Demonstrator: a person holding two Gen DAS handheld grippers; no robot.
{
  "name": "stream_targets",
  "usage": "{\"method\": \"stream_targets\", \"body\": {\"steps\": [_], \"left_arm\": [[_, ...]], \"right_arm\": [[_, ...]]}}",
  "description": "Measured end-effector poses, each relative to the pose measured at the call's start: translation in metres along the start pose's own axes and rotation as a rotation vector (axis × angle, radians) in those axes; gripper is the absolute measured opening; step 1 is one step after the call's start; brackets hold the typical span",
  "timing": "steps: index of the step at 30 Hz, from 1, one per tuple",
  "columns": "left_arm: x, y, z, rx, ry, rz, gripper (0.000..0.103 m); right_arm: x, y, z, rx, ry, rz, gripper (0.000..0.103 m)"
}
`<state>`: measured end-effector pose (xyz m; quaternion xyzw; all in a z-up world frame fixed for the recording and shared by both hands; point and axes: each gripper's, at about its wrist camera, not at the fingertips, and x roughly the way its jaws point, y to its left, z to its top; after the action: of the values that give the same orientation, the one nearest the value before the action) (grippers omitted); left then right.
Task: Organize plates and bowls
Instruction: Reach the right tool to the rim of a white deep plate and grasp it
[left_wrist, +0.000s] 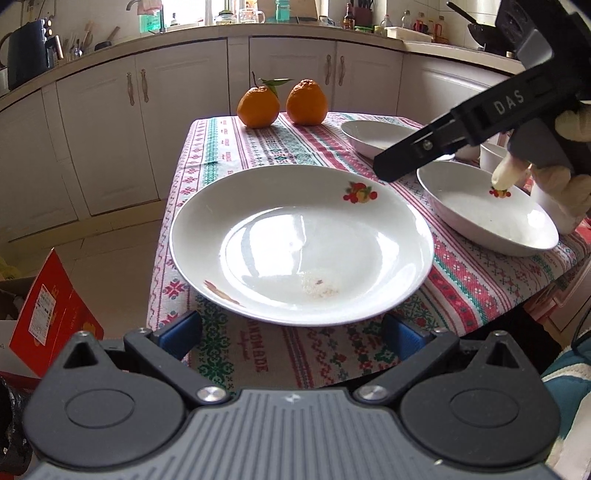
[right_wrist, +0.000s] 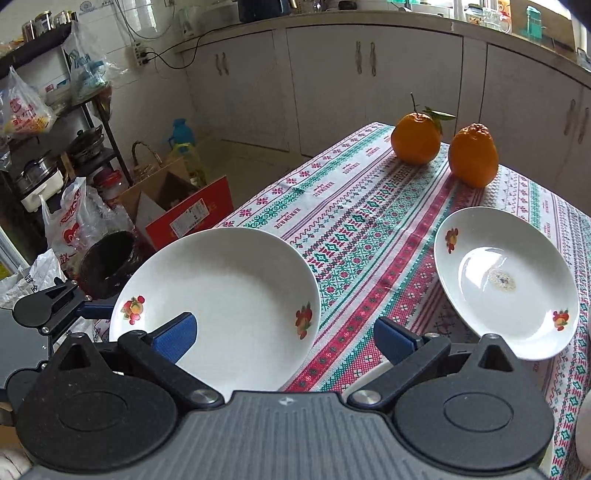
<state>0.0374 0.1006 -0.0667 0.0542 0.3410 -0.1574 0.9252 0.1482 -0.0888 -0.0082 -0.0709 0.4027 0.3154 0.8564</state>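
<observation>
Both tools gaping: left tool (left_wrist: 291, 334), right tool (right_wrist: 284, 338). Plate (left_wrist: 301, 243) overhanging counter (left_wrist: 480, 280) near edge; you're risking tipping it.

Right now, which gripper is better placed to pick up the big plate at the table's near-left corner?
Left. The left gripper is open, squarely facing the big plate, fingers flanking its near rim. The right gripper sits off-centre.

A: Plate (left_wrist: 301, 245) by the oranges (left_wrist: 258, 107), what's seen?
B: White, w/ red-yellow fruit print. Oranges are bright orange, green leaf.
A: Cloth (left_wrist: 269, 147) under the oranges?
B: White, striped w/ red & green cross-stitch motifs.
</observation>
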Motion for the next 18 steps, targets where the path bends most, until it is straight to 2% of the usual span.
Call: {"method": "stream_targets", "body": {"steps": [12, 18], "left_arm": [[0.004, 0.008, -0.001, 0.049, -0.044, -0.057, 0.103], [0.005, 0.010, 0.002, 0.063, -0.048, -0.072, 0.102]], "right_arm": [[0.045, -0.005, 0.029, -0.030, 0.101, 0.057, 0.103], [0.063, -0.009, 0.035, -0.020, 0.145, 0.084, 0.095]]}}
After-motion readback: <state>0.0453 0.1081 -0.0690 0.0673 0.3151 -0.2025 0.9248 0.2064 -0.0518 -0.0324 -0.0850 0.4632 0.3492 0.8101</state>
